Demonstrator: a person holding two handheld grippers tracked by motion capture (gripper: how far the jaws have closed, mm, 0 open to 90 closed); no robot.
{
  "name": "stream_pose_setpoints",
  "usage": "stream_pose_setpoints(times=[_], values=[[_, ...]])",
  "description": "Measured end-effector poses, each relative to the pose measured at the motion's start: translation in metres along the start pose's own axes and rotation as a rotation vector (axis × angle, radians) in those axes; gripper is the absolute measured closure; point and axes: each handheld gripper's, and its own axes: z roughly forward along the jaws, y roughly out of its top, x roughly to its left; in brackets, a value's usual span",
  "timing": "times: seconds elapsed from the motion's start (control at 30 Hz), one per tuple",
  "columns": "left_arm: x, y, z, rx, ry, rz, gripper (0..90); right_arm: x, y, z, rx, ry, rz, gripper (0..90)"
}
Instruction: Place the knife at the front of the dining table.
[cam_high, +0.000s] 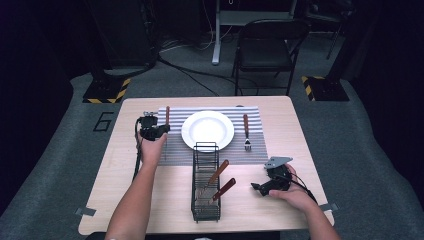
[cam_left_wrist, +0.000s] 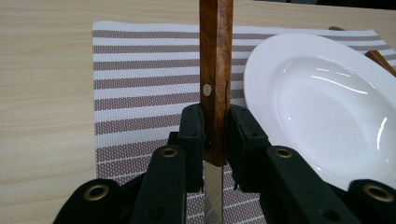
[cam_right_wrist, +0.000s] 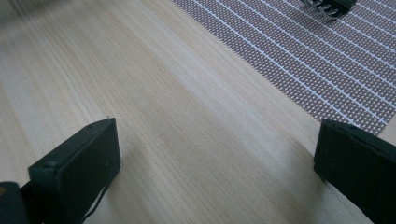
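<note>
My left tongs (cam_left_wrist: 215, 135) are clamped on the wooden handle of a knife (cam_left_wrist: 215, 70), gripped near where the handle meets the blade, so the handle rises straight up the middle of the left gripper view and the blade runs down between the jaws. In the high view the knife sits left of centre, over the left part of the striped mat (cam_high: 175, 147) and just beside the white plate (cam_high: 207, 130); I judge I am holding it lengthwise there so it can lie alongside the plate, matching the fork (cam_high: 246, 131) on the plate's right. My right tongs (cam_high: 270, 182) rest at the lower right of the high view, jaws apart with nothing between them, over bare table (cam_right_wrist: 177, 121). The black wire basket (cam_high: 205, 182) at lower centre holds two more wooden-handled pieces, well apart from my left hand. Only the plate's rim crowds the knife's spot.
</note>
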Motion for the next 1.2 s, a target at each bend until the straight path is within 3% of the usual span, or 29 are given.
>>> stream_pose_setpoints(times=[0.53, 1.03, 1.2], values=[[0.010, -0.008, 0.024, 0.010, -0.003, -0.091, 75.7, 0.000, 0.000, 0.000, -0.001, 0.000, 0.000, 0.0], [0.014, -0.014, 0.037, 0.028, 0.011, -0.102, 75.5, 0.000, 0.000, 0.000, 0.000, 0.000, 0.000, 0.0], [0.017, -0.018, 0.044, 0.032, 0.004, -0.132, 75.5, 0.000, 0.000, 0.000, 0.000, 0.000, 0.000, 0.0]])
